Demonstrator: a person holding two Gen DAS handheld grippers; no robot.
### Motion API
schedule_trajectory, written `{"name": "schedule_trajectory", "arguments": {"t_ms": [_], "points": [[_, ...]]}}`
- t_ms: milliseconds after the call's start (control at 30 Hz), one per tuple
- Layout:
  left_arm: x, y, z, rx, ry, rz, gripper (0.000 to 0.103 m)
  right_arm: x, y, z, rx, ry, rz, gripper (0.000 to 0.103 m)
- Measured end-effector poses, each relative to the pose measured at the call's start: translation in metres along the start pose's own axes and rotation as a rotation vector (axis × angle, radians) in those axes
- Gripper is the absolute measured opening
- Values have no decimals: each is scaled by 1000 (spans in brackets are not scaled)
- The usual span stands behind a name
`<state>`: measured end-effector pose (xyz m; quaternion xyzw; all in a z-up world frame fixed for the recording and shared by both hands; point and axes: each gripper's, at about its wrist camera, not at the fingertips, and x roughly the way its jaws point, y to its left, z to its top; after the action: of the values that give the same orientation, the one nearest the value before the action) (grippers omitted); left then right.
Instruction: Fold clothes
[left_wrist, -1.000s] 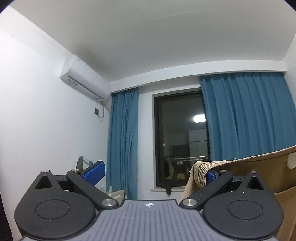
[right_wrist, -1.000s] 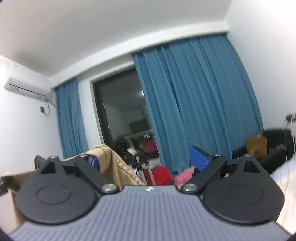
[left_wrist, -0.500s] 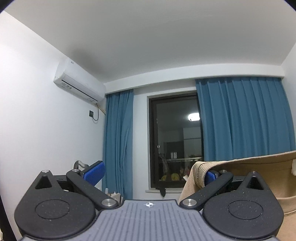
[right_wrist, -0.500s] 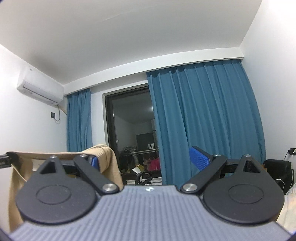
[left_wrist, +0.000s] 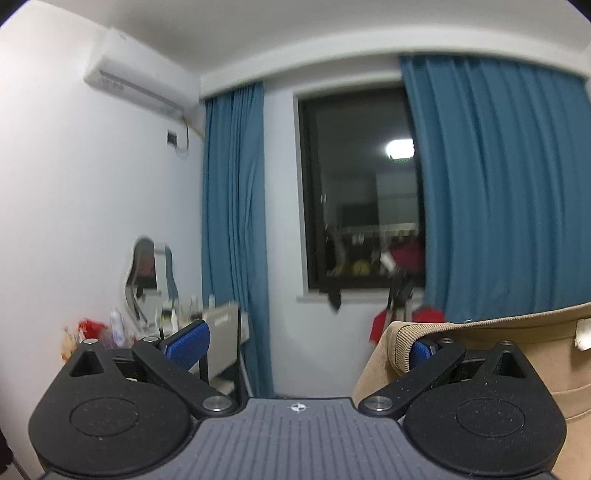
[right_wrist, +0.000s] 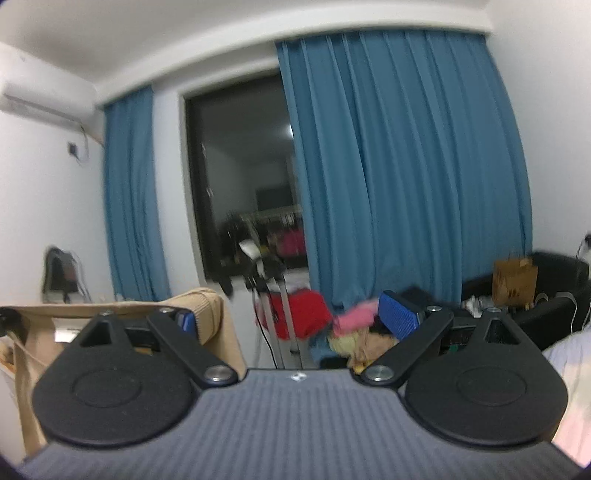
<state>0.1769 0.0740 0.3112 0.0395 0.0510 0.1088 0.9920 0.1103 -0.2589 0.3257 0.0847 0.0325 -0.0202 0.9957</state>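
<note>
The long blue curtains (left_wrist: 491, 192) filled most of what I saw, hanging at both sides of the dark window (left_wrist: 360, 192), and I take this window as my landmark. To the left of the window, high on the white wall, was the white air conditioner (left_wrist: 129, 83).

The tan garment with a ribbed edge (left_wrist: 517, 332) was the thing I had to fold. It was stretched in the air between my two grippers, lower than the window, to its right in my left view and to its left (right_wrist: 110, 314) in my right view. A small white tag (left_wrist: 583, 332) showed on the cloth at the far right.

My left gripper (left_wrist: 306, 341) had its fingers wide apart. The ribbed edge lay over only the right blue pad (left_wrist: 421, 350), and the left blue pad (left_wrist: 188, 341) stood free. My right gripper (right_wrist: 295, 317) was also wide. The cloth hung over its left blue pad (right_wrist: 186, 320), while its right blue pad (right_wrist: 399, 317) was bare.

Below the window, a red cloth (right_wrist: 306, 314) and a pink one (right_wrist: 356, 317) were blurred. Far right of the window stood a brown paper bag (right_wrist: 515, 280).
</note>
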Motion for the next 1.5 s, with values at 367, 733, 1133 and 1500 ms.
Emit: {"name": "schedule_trajectory", "arguments": {"t_ms": [367,733,1133,1500], "points": [[300,-82,-205,158,354,-61,103,294,-19,-179,-68,374,-116,94],[446,-144,-362,537,786,-289,102,448,-15,-321,-468,930,10,94],[417,-140,-344,452,688,-378,103,428,15,-286,-211,881,232,94],[227,-41,-294,33,420,-286,103,215,-31,-253,86,480,103,94]]}}
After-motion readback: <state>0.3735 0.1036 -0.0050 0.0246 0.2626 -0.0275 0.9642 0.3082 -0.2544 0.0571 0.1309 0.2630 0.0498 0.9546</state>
